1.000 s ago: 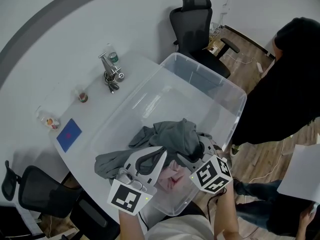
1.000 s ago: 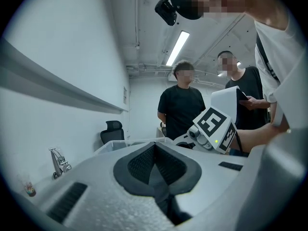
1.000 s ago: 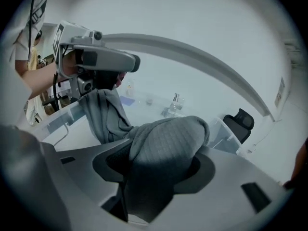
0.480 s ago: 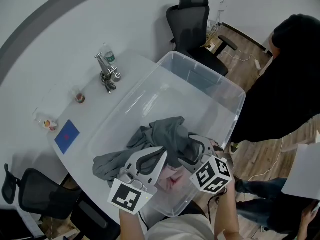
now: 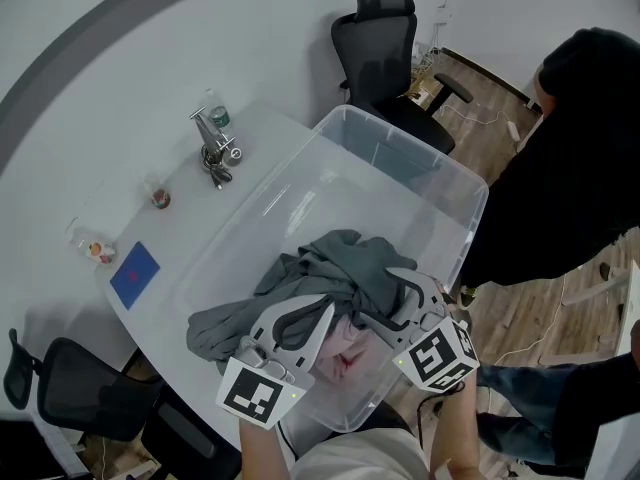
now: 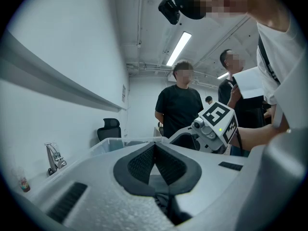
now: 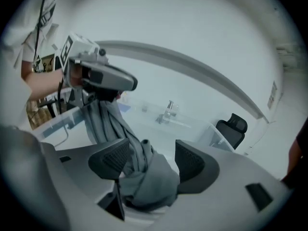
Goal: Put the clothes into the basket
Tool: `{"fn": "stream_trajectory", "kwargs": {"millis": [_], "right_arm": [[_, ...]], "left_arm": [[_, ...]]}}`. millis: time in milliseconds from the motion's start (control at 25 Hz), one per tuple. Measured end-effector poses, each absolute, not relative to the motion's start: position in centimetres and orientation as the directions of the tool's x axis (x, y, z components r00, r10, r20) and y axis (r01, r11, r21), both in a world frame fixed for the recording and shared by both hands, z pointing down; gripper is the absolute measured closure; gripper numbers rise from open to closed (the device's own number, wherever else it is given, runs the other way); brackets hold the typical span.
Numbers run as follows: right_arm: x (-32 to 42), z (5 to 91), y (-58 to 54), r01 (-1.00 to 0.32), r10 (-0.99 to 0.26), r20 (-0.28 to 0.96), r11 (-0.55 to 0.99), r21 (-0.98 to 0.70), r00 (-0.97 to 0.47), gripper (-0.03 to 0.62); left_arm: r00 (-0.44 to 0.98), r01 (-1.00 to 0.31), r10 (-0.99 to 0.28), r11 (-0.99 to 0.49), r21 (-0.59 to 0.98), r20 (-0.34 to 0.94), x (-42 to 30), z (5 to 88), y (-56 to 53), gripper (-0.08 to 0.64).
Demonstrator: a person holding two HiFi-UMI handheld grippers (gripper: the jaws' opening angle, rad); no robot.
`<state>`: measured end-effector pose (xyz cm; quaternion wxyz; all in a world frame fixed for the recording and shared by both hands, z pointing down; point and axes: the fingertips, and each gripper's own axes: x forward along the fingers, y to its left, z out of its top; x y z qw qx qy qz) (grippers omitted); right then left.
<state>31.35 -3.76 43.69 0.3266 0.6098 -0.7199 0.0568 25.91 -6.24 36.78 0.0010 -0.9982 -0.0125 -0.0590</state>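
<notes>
Counter [image 5: 180,238]: white, with a blue card [image 5: 137,271] lying at its left, well apart from the work.

Left gripper [image 5: 318,310]: at the near edge, left of its partner. Its jaws are pressed together on a fold of the grey garment [image 5: 340,263], which hangs from them. It has not shifted in the last second.

Grey garment: heaped in the near end of the basket [image 5: 470,183], on top of a pink garment [image 5: 345,353]. One end trails over the near-left rim toward the counter. The heap has sunk a little and spread to the right since a second ago.

Right gripper [image 5: 378,296]: this is where the change is. Its jaws have just been opening and now stand spread. A bunch of grey cloth lies between them, leaning on one pad and clear of the other. The gripper has drawn back toward the near right, away from the heap.

Basket: clear plastic, its far half bare; a person in black [image 5: 570,168] stands at its right.

Meaning: the right side looks to be letting go, so that part of the garment is delivered. The left pinch and the trailing end are what is left, I'd judge. That end needs to be lifted over the rim before the left jaws release.
</notes>
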Motion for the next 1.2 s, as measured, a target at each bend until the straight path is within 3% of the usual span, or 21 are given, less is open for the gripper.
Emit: {"fn": "stream_trajectory", "kwargs": {"millis": [80,200,440,800,1200], "right_arm": [[30.7,41.7,-4.0,-0.941,-0.897,0.431,0.224,0.255,-0.097,0.297],[30.2,38.5,-3.9,-0.97,-0.955,0.267,0.175,0.169,-0.126,0.434],[29.2,34.6,-2.7,-0.98,-0.979,0.086,0.191,0.048,-0.186,0.585],[27.4,35.0,-0.3,-0.976,-0.975,0.051,0.217,-0.002,-0.217,0.588],[26.7,35.0,1.1,-0.977,-0.976,0.046,0.211,-0.004,-0.211,0.589]], "left_arm": [[0.994,0.025,0.025,-1.0,-0.002,0.11,25.9,36.4,-6.2,0.554],[0.995,0.025,0.024,-1.0,-0.009,0.093,25.5,35.6,-6.0,0.554],[0.999,0.036,0.036,-0.999,-0.002,0.037,24.5,33.9,-5.5,0.554],[0.996,0.065,0.064,-0.998,0.004,-0.057,22.7,33.4,-3.9,0.554],[0.996,0.071,0.071,-0.997,-0.008,-0.058,22.1,32.9,-2.3,0.554]]}}
